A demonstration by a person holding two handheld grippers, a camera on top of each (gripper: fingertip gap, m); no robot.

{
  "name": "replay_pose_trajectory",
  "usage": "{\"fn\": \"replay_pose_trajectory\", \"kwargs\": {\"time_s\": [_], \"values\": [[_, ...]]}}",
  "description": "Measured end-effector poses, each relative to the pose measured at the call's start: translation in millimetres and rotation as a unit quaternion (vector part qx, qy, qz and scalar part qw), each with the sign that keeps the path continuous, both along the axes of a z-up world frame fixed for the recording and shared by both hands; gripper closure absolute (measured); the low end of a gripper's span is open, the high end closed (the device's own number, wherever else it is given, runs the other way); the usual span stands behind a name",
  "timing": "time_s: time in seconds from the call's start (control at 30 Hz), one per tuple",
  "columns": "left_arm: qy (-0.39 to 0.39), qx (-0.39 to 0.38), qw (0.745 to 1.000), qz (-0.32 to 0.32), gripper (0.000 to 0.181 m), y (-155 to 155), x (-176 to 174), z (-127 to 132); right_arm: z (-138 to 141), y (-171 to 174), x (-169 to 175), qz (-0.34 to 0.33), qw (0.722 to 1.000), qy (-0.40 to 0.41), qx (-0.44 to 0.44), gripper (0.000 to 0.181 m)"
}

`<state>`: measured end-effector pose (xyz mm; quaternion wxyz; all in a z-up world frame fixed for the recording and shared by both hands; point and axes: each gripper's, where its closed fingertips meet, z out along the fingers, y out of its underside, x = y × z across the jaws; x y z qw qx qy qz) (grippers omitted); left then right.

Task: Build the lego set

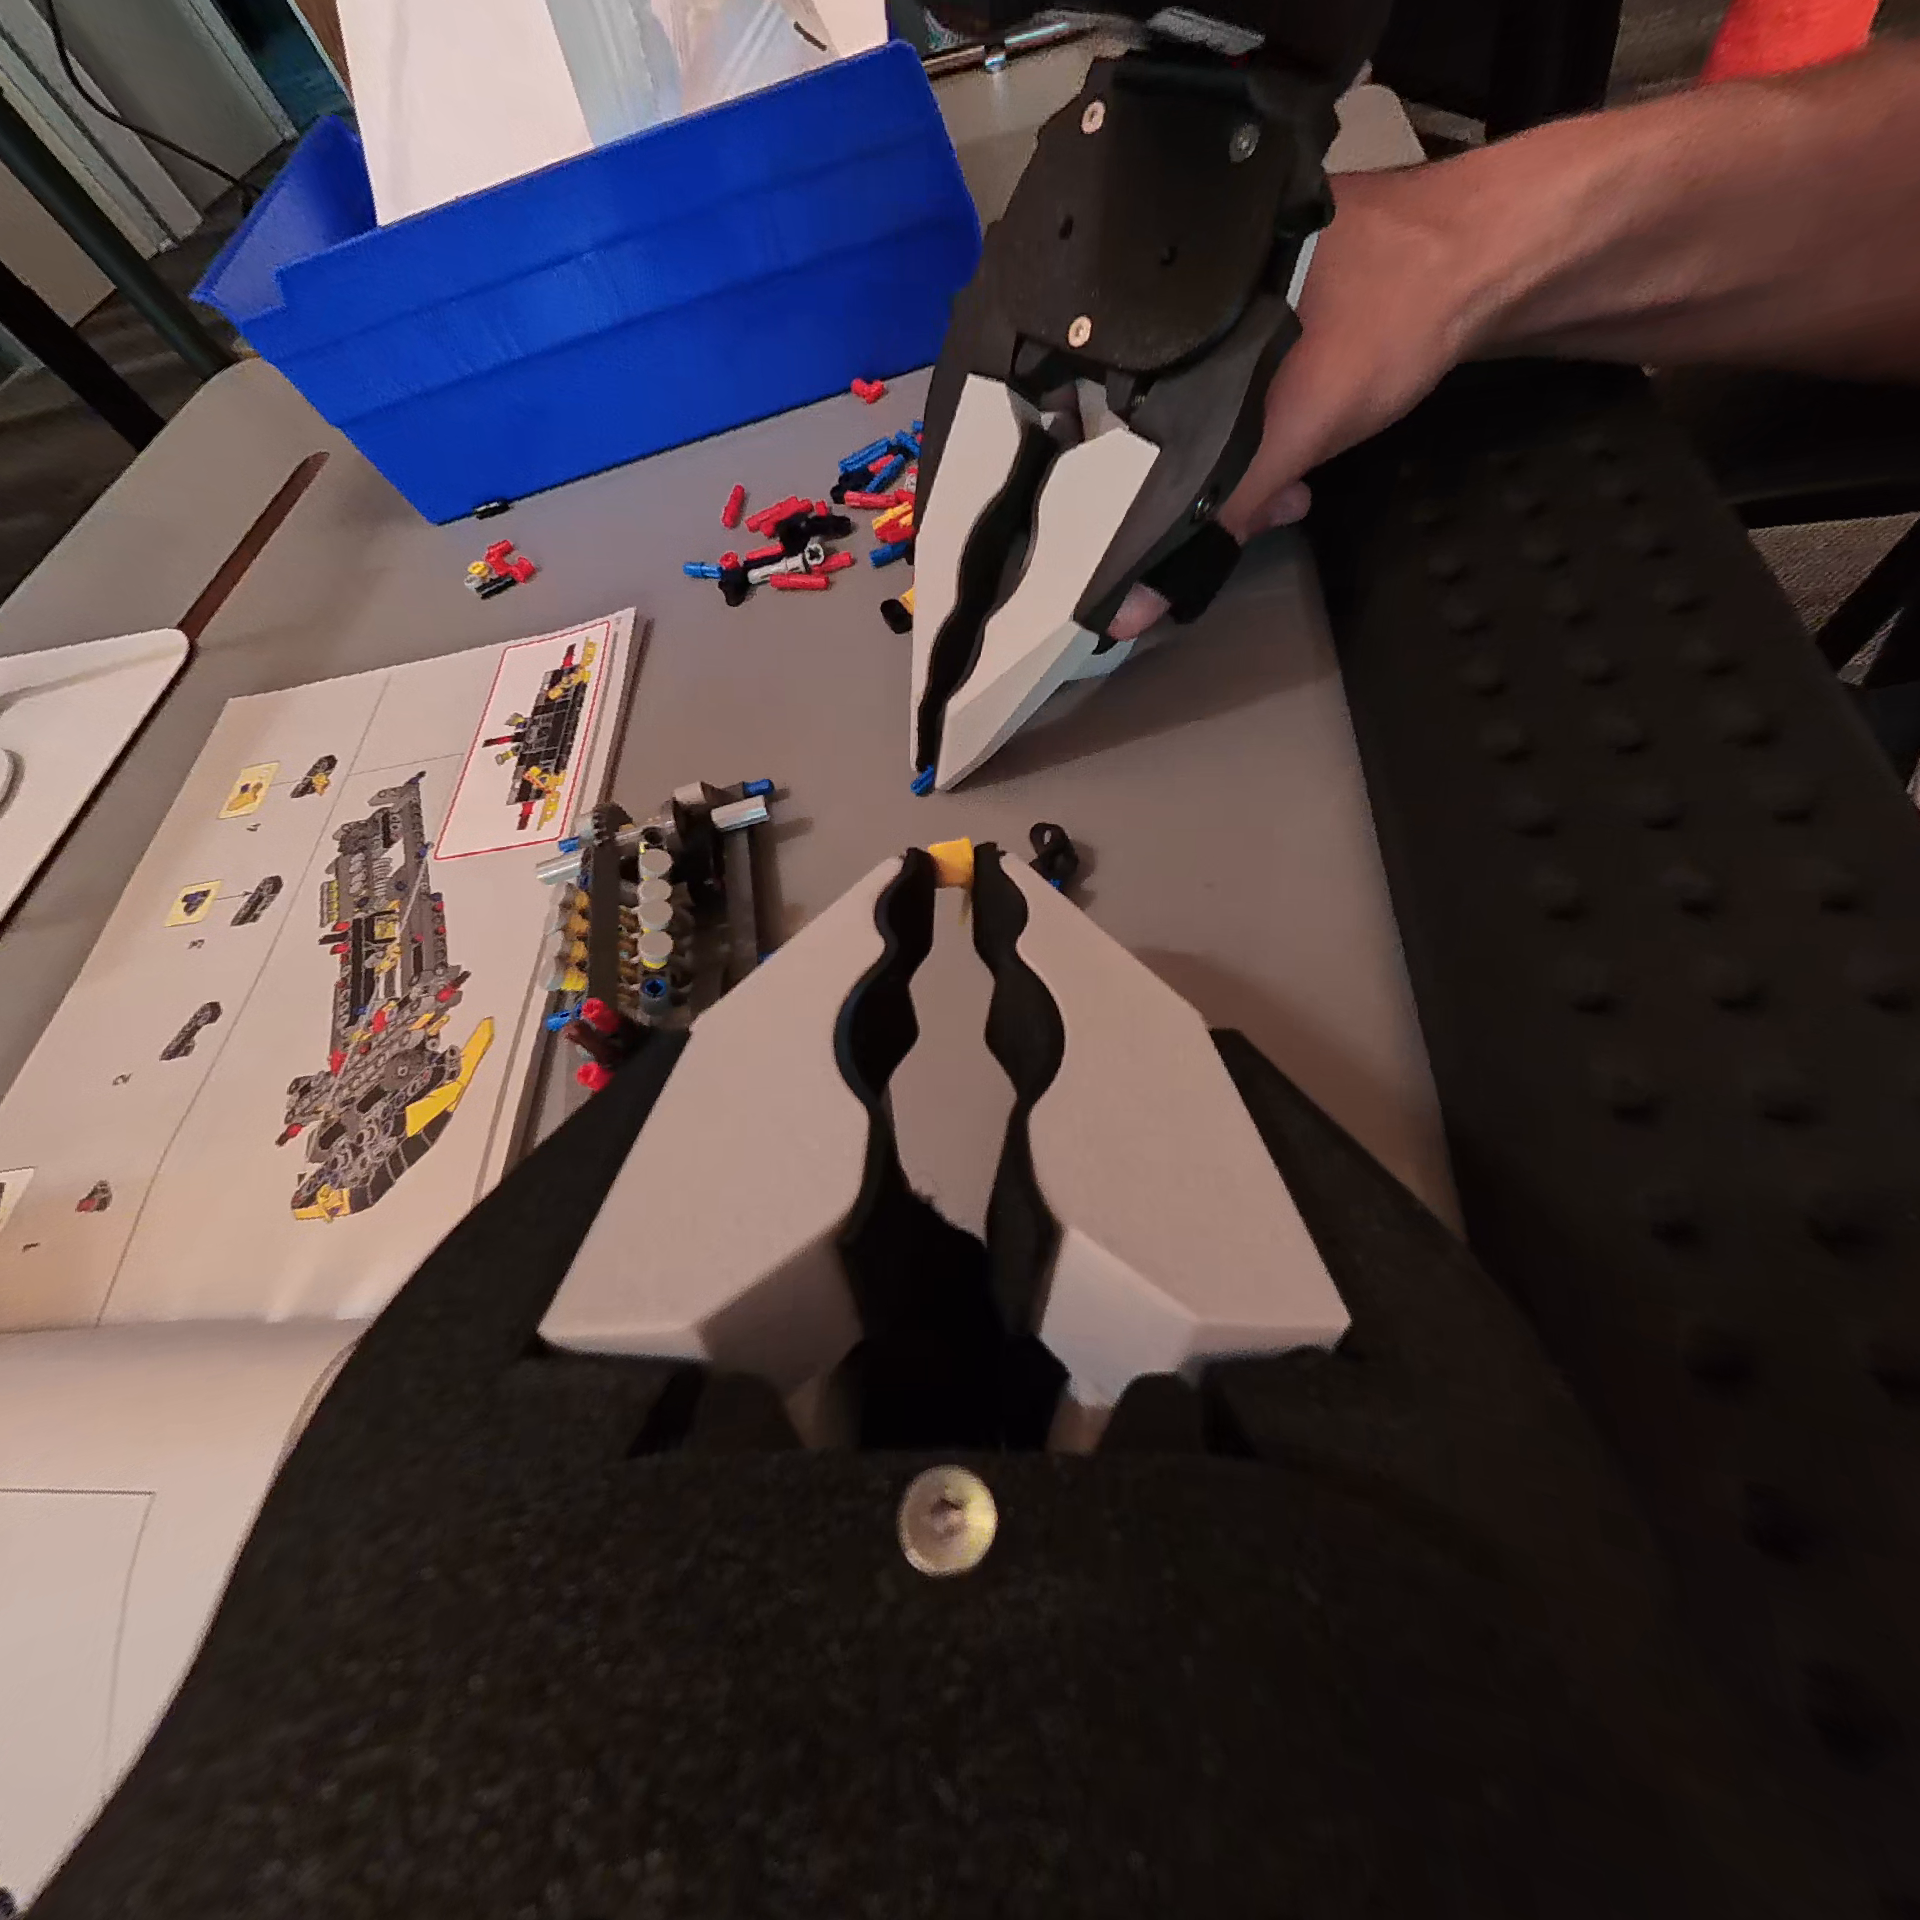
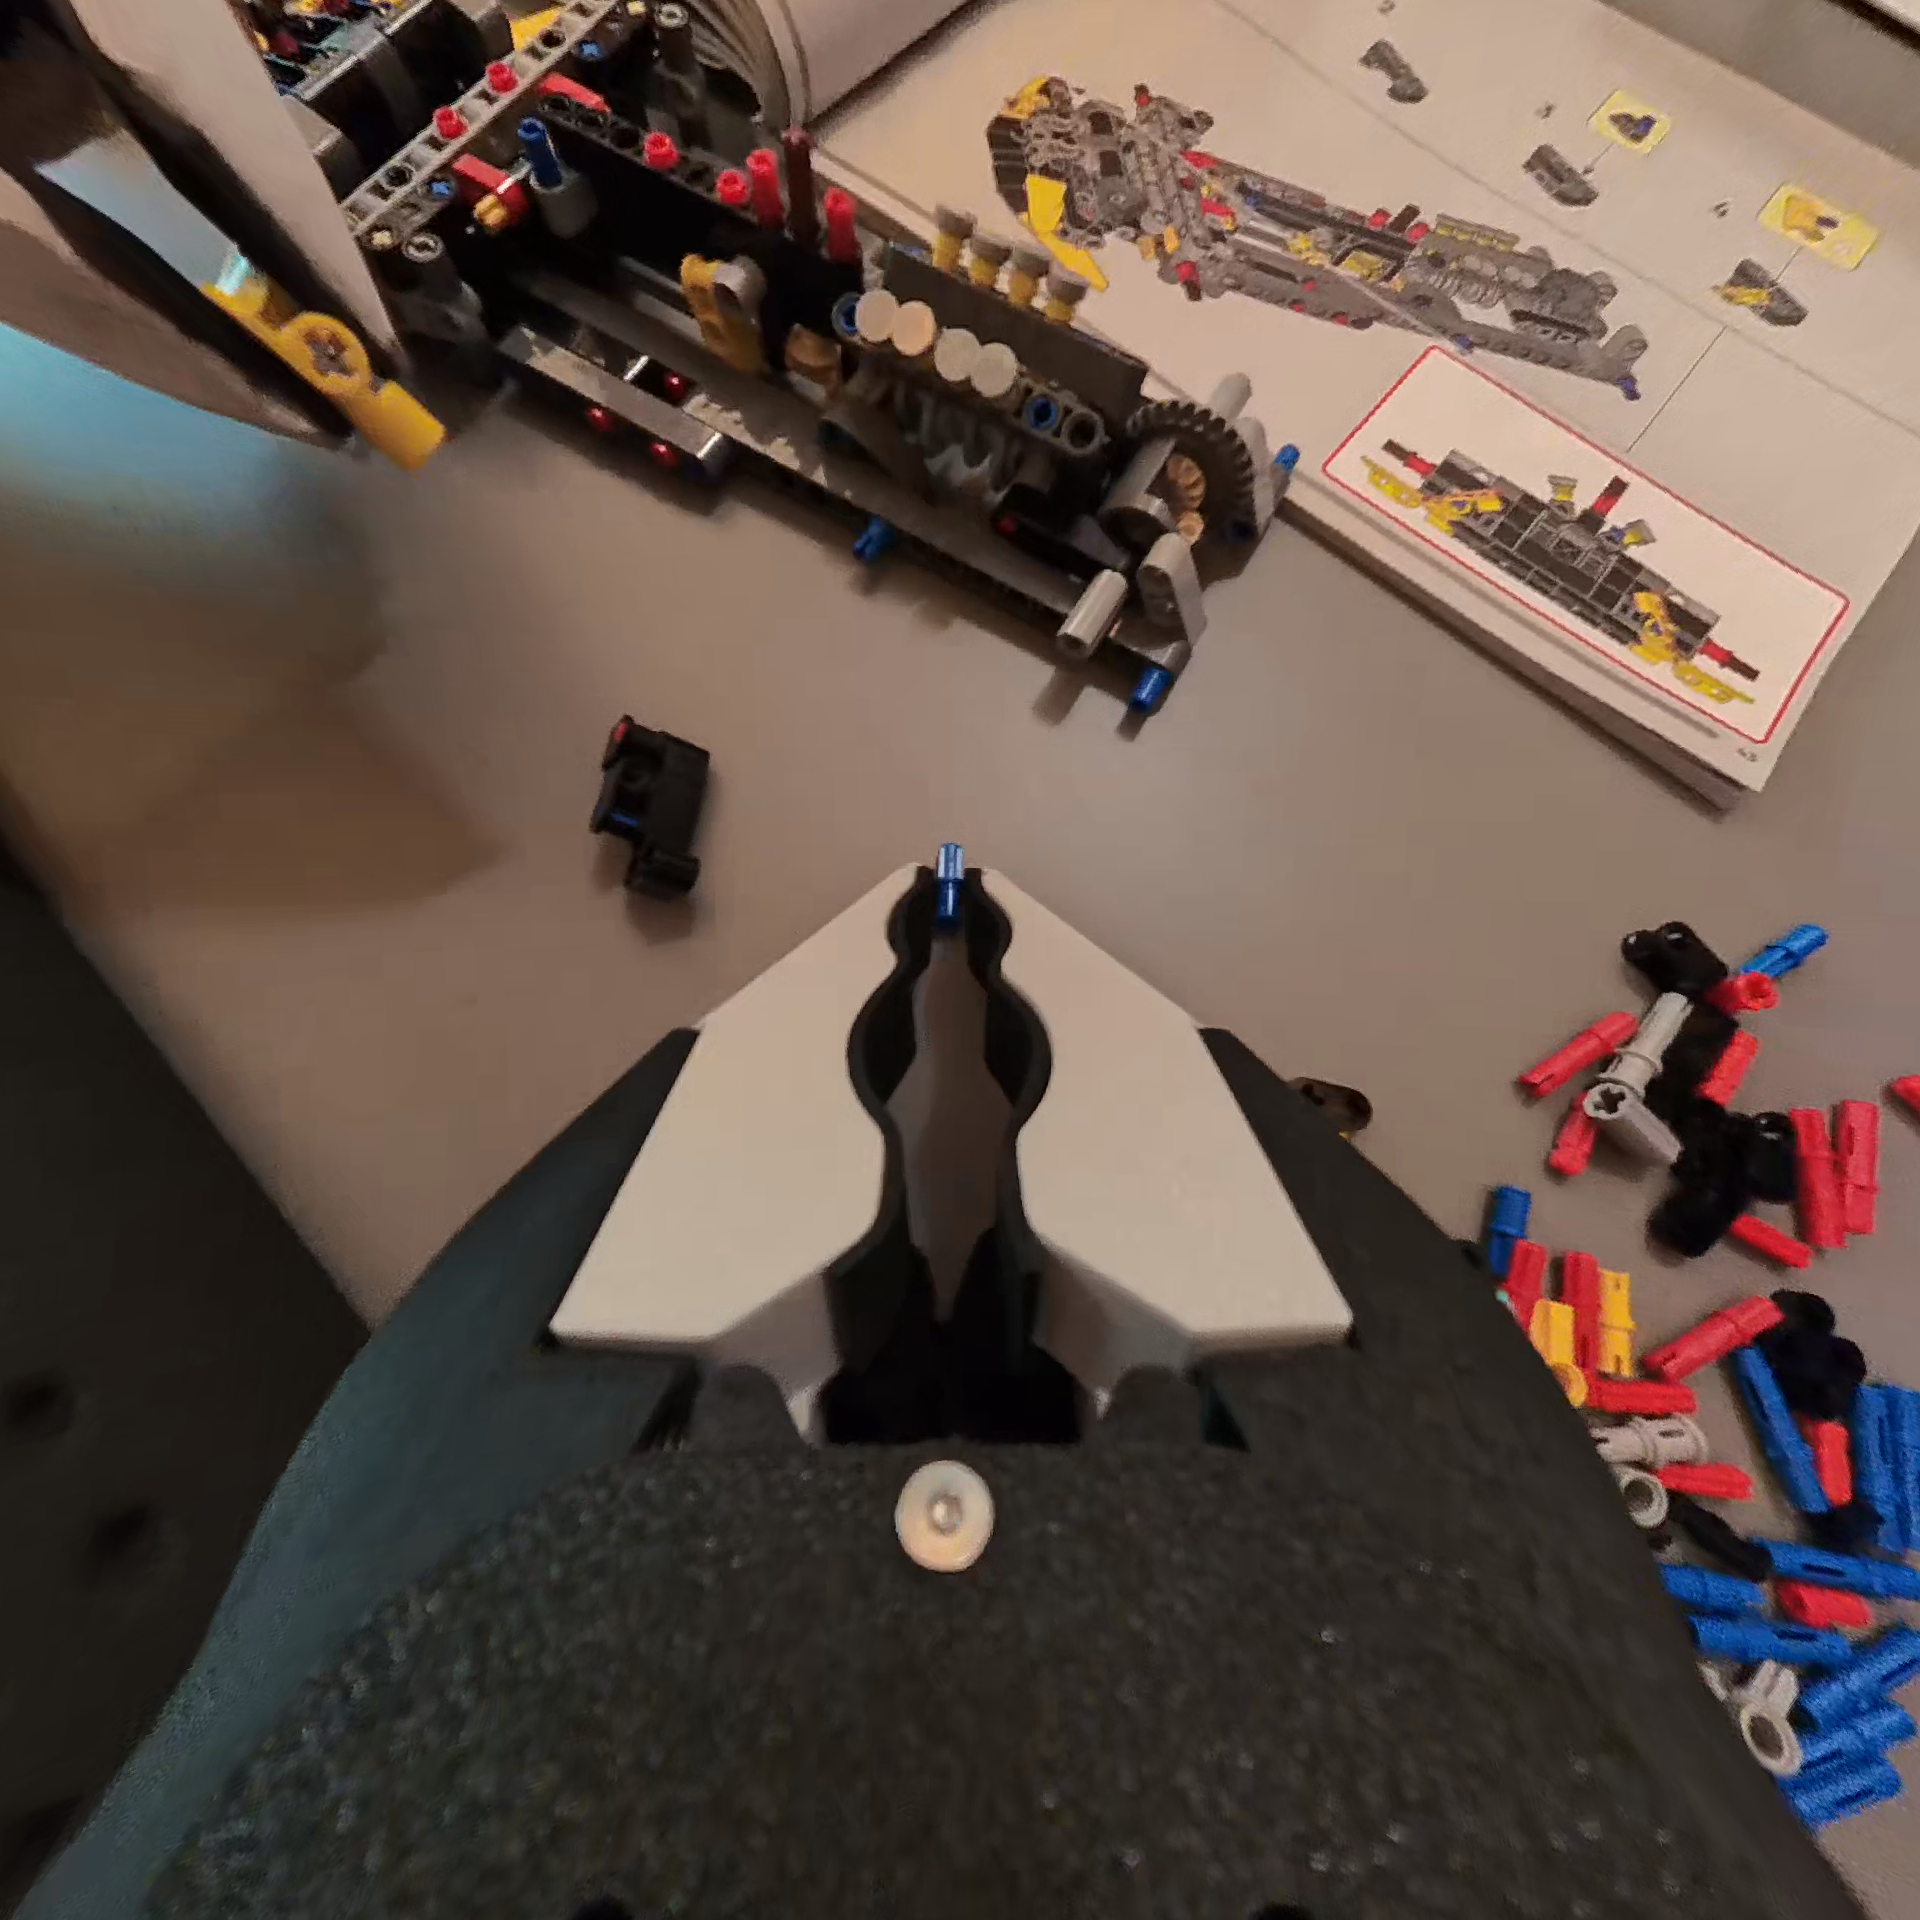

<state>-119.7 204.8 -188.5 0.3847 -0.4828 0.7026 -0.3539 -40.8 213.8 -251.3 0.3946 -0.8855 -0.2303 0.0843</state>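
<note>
My left gripper [image 1: 950, 864] is shut on a small yellow lego piece [image 1: 950, 862], held just above the grey table; from the right wrist view the piece [image 2: 343, 379] shows as a yellow connector with an axle hole, at the upper left. My right gripper [image 2: 948, 883] is shut on a blue pin [image 2: 947, 885], tips close to the table; the left wrist view shows it [image 1: 923, 774] with the pin's blue end [image 1: 921, 781] poking out. The partly built dark model [image 2: 935, 395] lies beside the open instruction booklet [image 2: 1558, 343]. A small black assembly [image 2: 652, 805] lies on the table left of my right gripper.
A pile of loose red, blue, yellow and black pins [image 2: 1745, 1351] lies at the right of the right wrist view. A blue bin [image 1: 613, 281] stands at the back. A dark studded mat [image 1: 1621, 935] runs along the right. A person's hand [image 1: 1382, 343] holds the right gripper. My right fingertips sit around 11 cm from my left ones.
</note>
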Motion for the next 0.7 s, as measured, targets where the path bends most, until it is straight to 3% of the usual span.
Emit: {"fn": "replay_pose_trajectory", "kwargs": {"time_s": [0.13,0.3,0.7], "values": [[-0.017,0.008,1.0,-0.003,0.175,2.4,-0.2,2.9,7.6,-3.2,-10.4,0.051,0.999,-0.012,0.007,0.177],[-0.028,0.069,0.997,-0.015,0.175,0.0,1.0,-0.7,80.9,-18.6,-66.5,0.183,0.979,0.008,0.087,0.178],[-0.035,0.219,0.975,-0.024,0.175,-3.6,2.2,-3.7,63.2,-14.2,-73.2,0.224,0.969,-0.1,0.036,0.178]]}}
